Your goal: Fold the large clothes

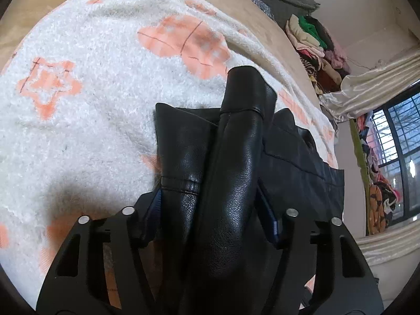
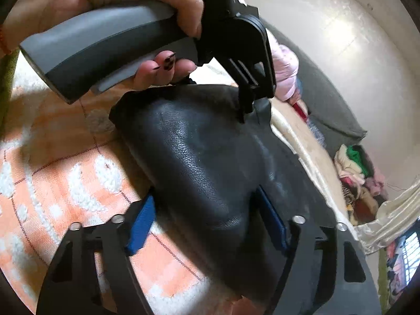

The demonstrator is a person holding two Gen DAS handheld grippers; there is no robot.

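A black leather jacket (image 1: pixel 236 157) lies bunched on a white fleece blanket (image 1: pixel 92 78) with orange star and flower prints. In the left wrist view a thick fold of it fills the space between the blue pads (image 1: pixel 273 225) of my left gripper (image 1: pixel 211 215), which is shut on it. In the right wrist view the jacket (image 2: pixel 197 144) bulges between the blue pads (image 2: pixel 141 225) of my right gripper (image 2: pixel 207 220), also shut on it. A hand (image 2: pixel 118 5) holds the left gripper (image 2: pixel 246 113) at the jacket's far edge, fingers pointing down into the leather.
The blanket (image 2: pixel 65 170) covers a bed. A pile of mixed clothes (image 1: pixel 315 44) sits beyond the bed by the wall, beside a cream curtain (image 1: pixel 380 84) and a barred window (image 1: pixel 401 136). A grey cushion (image 2: pixel 328 99) and a pink garment (image 2: pixel 284 71) lie behind the jacket.
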